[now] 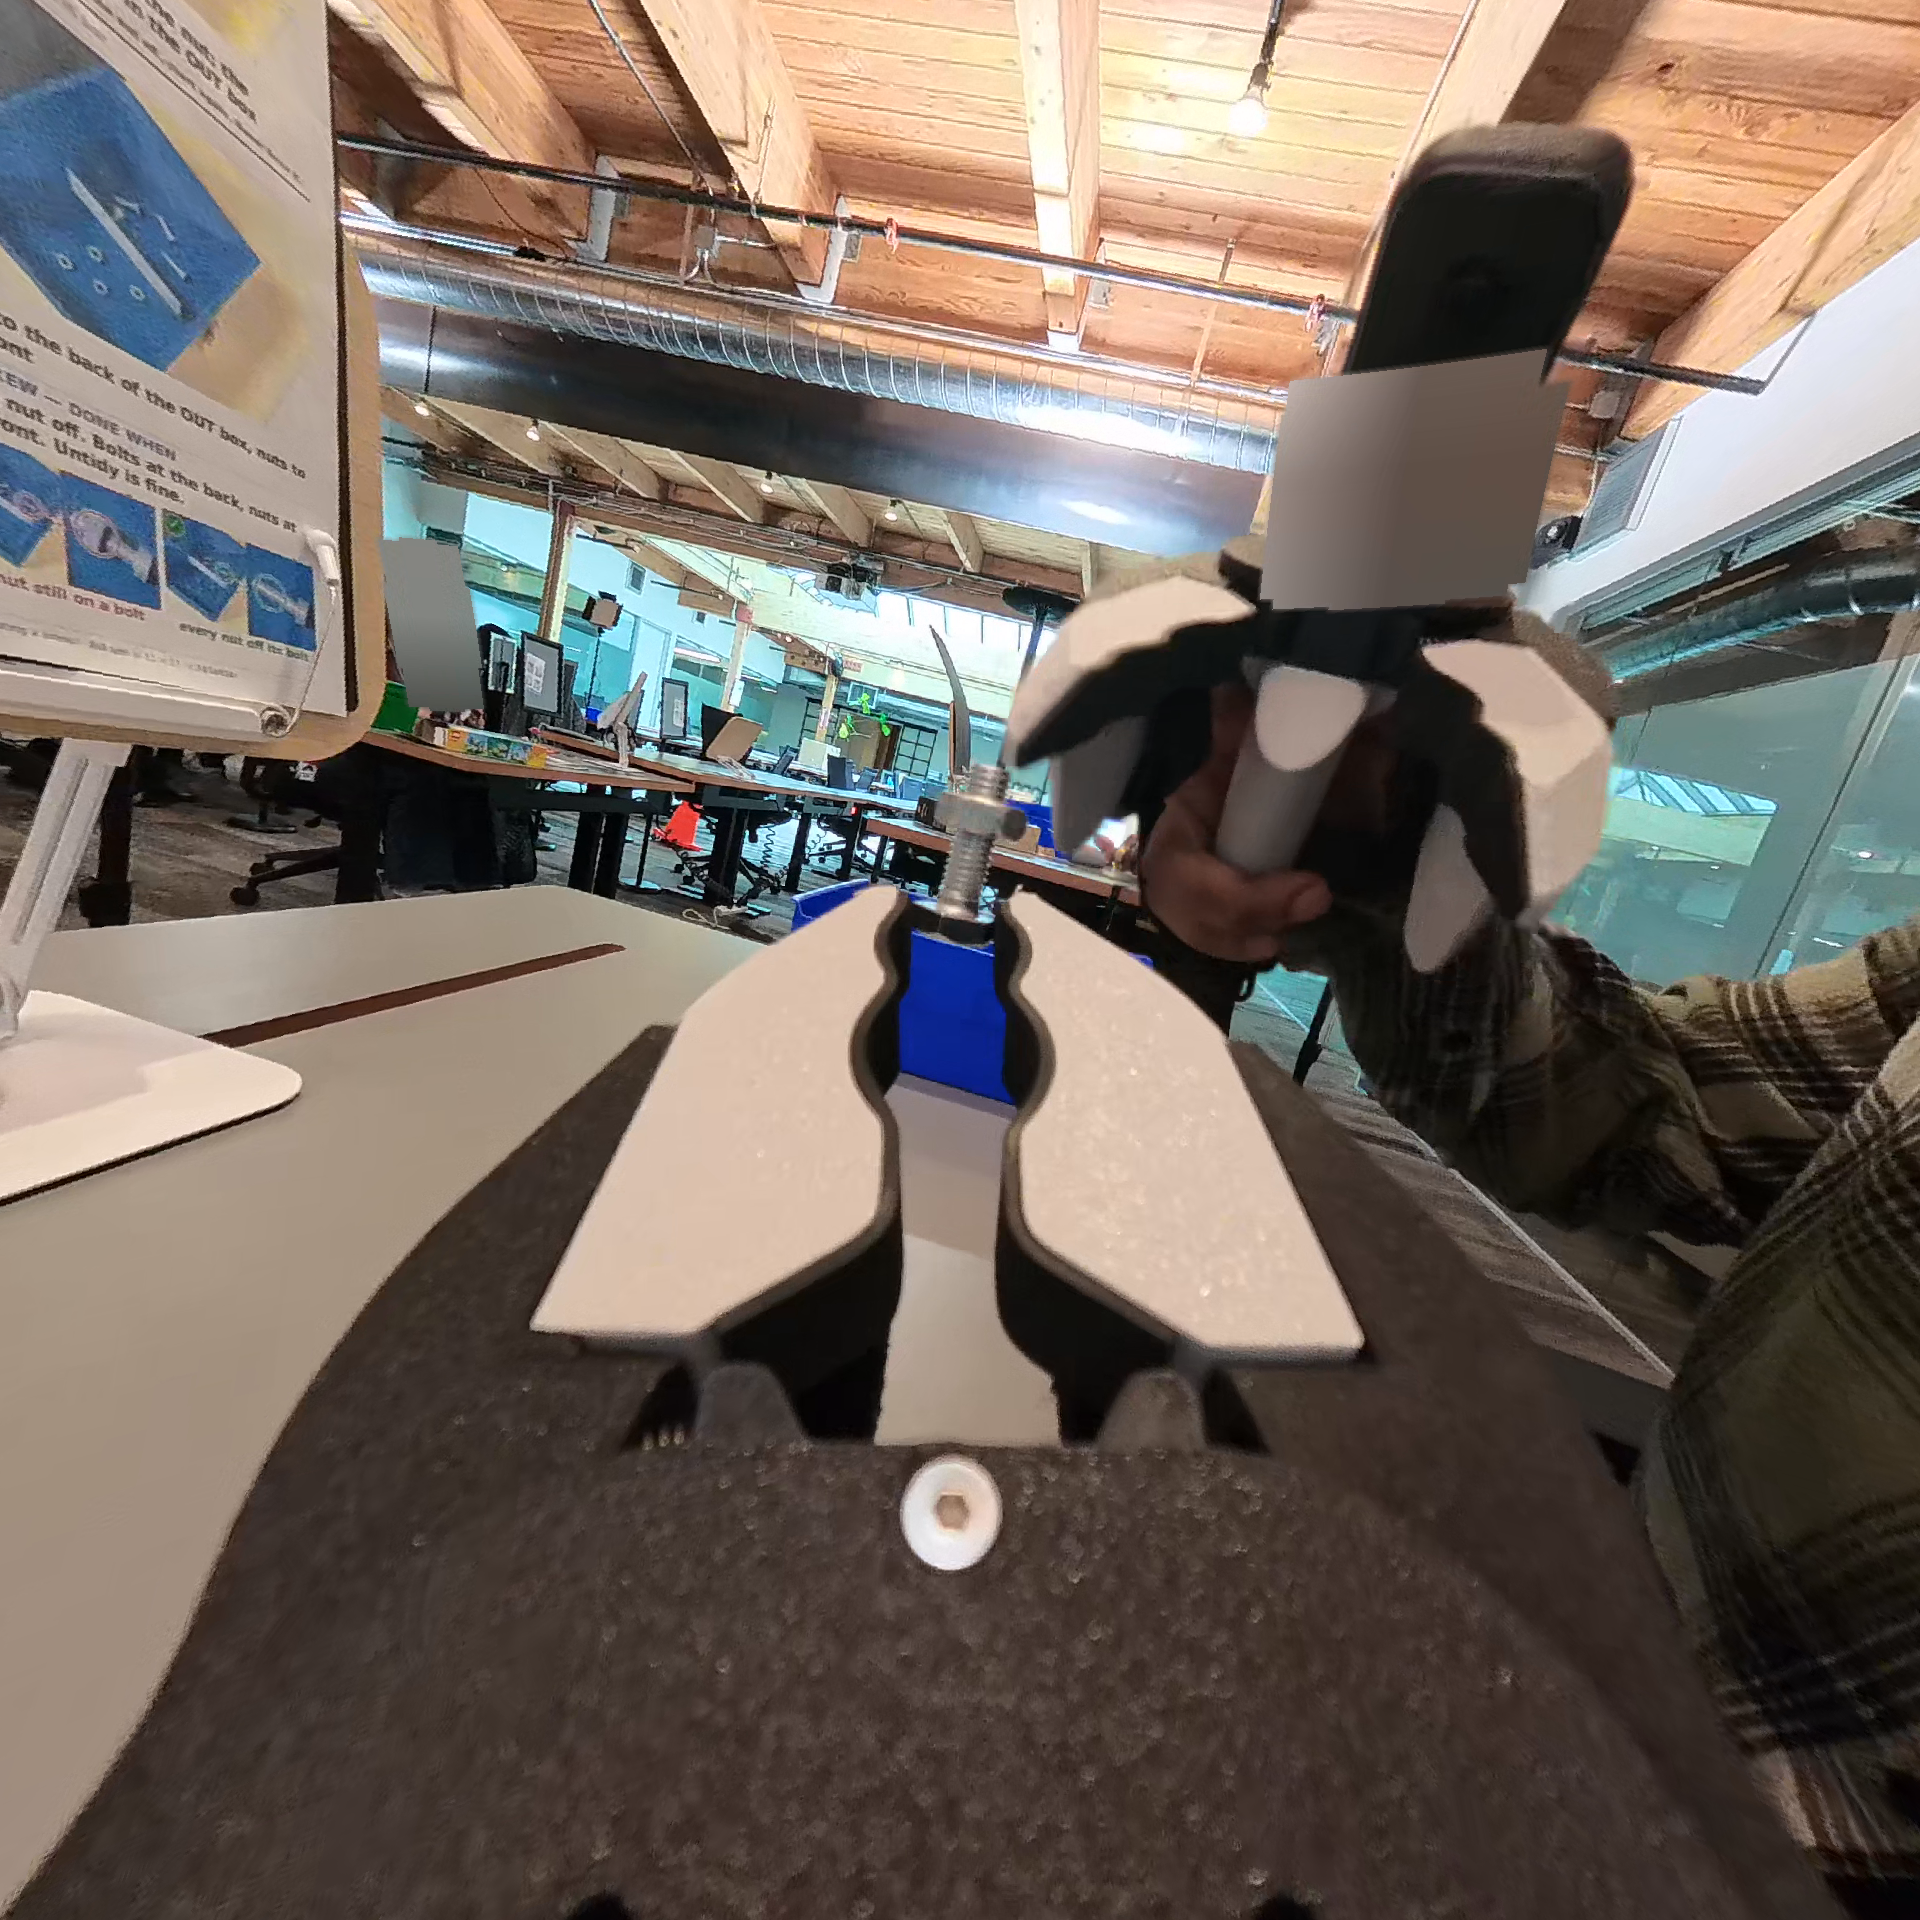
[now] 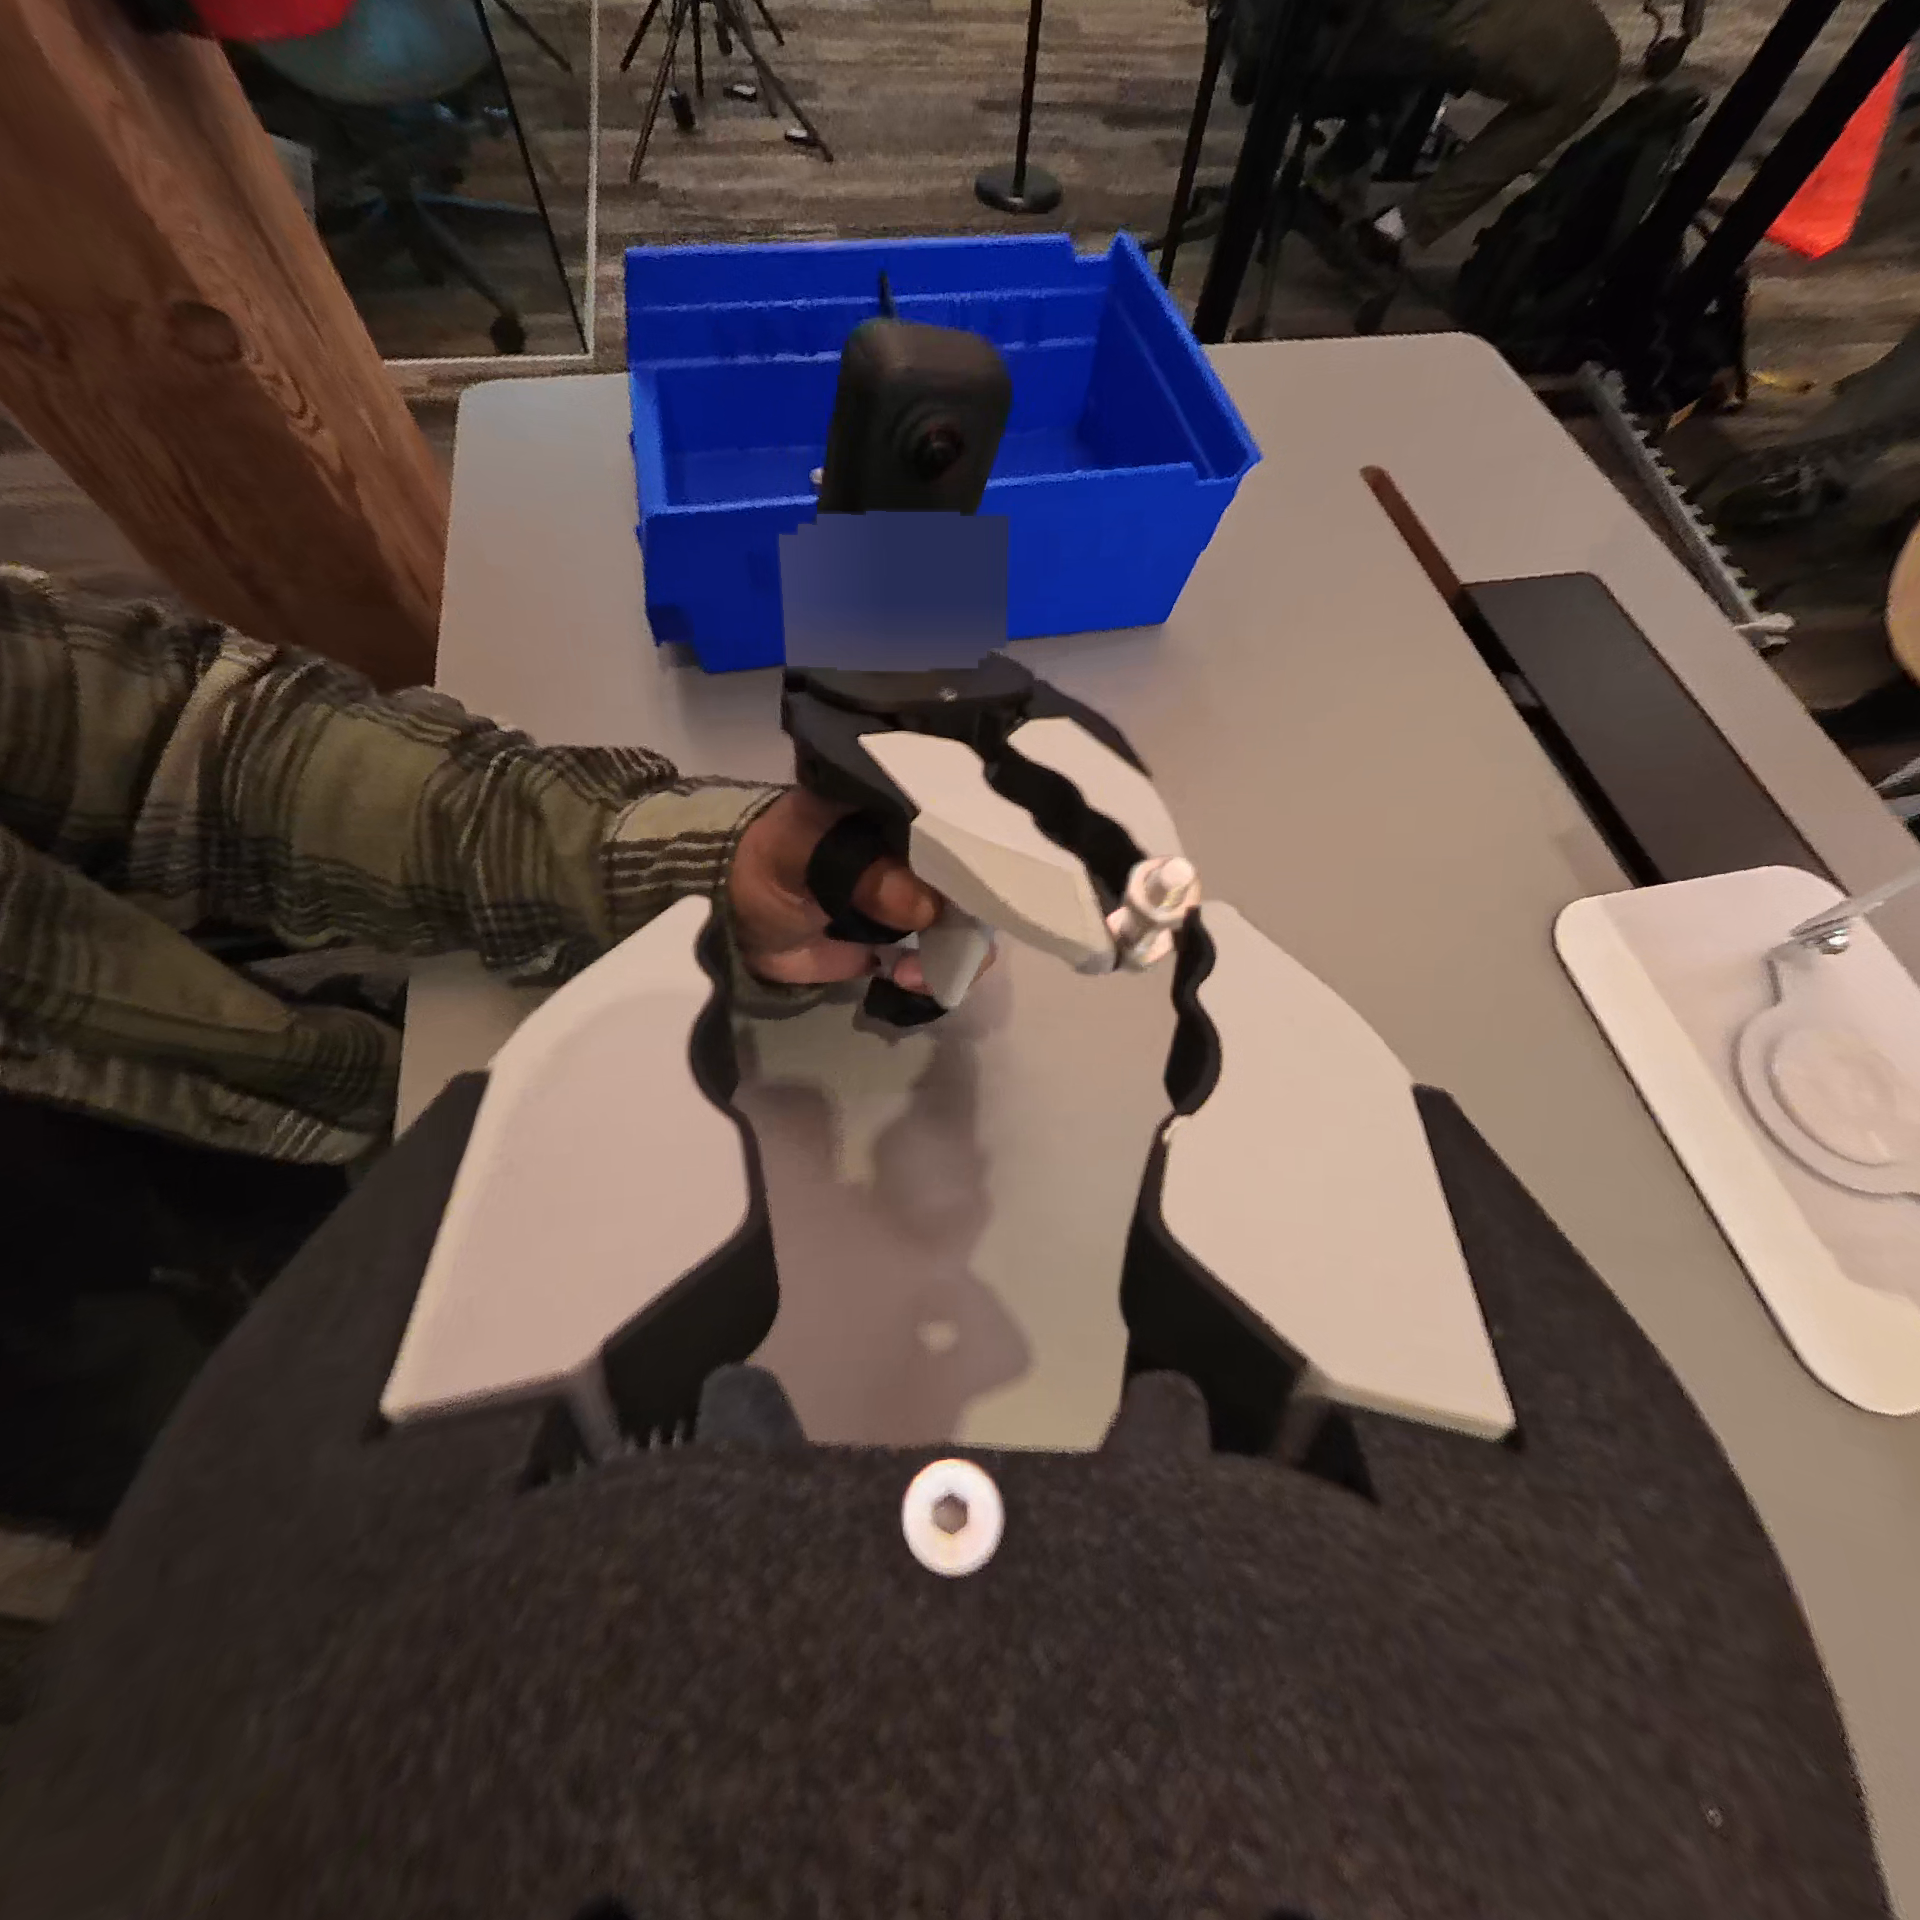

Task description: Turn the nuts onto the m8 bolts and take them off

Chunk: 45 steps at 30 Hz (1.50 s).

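My left gripper (image 1: pixel 958 920) is shut on the head end of a silver bolt (image 1: pixel 966 868) and holds it upright above the grey table (image 1: pixel 312 1195). A nut (image 1: pixel 971 812) sits on the thread near the top. My right gripper (image 2: pixel 956 956) is open and empty. In the left wrist view it (image 1: pixel 1278 831) hangs just right of the nut, with one finger close beside it. In the right wrist view the left gripper (image 2: pixel 1117 940) holds the bolt (image 2: pixel 1151 914) next to my right finger (image 2: pixel 1299 1143).
A blue bin (image 2: pixel 1122 561) stands at the far end of the table. A white stand base (image 2: pixel 1662 1091) carries an instruction sheet (image 1: pixel 156 364). A black slab (image 2: pixel 1621 727) lies at the table's right edge. A wooden post (image 2: pixel 187 312) rises at the left.
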Motion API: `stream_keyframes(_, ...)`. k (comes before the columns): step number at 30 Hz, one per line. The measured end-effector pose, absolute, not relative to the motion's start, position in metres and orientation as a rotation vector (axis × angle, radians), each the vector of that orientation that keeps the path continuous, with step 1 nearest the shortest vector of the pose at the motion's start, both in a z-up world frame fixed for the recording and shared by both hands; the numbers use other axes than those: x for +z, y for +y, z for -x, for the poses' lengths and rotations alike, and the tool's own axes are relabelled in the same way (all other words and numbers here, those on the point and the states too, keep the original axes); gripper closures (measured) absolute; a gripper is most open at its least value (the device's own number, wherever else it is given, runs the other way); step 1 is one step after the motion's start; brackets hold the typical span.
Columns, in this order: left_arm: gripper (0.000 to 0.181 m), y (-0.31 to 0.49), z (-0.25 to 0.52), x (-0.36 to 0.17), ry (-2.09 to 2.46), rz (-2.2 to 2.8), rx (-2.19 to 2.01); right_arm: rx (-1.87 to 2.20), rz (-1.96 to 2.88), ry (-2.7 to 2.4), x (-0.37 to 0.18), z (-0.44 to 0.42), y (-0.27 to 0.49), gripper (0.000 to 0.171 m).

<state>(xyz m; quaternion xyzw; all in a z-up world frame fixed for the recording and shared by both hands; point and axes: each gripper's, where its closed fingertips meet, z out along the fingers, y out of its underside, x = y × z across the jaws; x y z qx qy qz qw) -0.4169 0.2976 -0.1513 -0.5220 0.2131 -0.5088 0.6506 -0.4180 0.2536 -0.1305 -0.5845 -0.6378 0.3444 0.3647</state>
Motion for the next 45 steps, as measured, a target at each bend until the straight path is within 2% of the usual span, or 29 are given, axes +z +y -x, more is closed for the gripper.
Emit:
stream_keyframes(6,0.168,0.297,0.415,-0.151,0.49,1.188,-1.148,0.904,1.564,-1.689,-0.148,0.425,0.254,0.084)
stream_keyframes(8,0.168,0.299,0.419,-0.151,0.48,1.189,-1.146,0.914,1.523,-1.683,-0.141,0.417,0.245,0.092)
stream_keyframes(12,0.168,0.298,0.416,-0.152,0.484,1.189,-1.156,0.883,1.508,-1.646,-0.132,0.421,0.257,0.09)
stream_keyframes(16,0.168,0.297,0.415,-0.151,0.489,1.186,-1.154,0.923,1.569,-1.681,-0.148,0.426,0.258,0.086)
stream_keyframes(22,0.168,0.298,0.416,-0.153,0.485,1.189,-1.16,0.906,1.51,-1.638,-0.132,0.416,0.256,0.091)
stream_keyframes(27,0.168,0.297,0.414,-0.152,0.49,1.188,-1.153,0.955,1.566,-1.668,-0.147,0.424,0.259,0.089)
stream_keyframes(30,0.167,0.299,0.418,-0.151,0.48,1.19,-1.151,0.962,1.517,-1.671,-0.138,0.415,0.247,0.098)
stream_keyframes(35,0.168,0.299,0.415,-0.154,0.482,1.199,-1.161,0.94,1.545,-1.644,-0.134,0.411,0.254,0.091)
stream_keyframes(45,0.167,0.306,0.408,-0.166,0.474,1.291,-1.171,1.087,1.702,-1.429,-0.173,0.333,0.226,0.093)
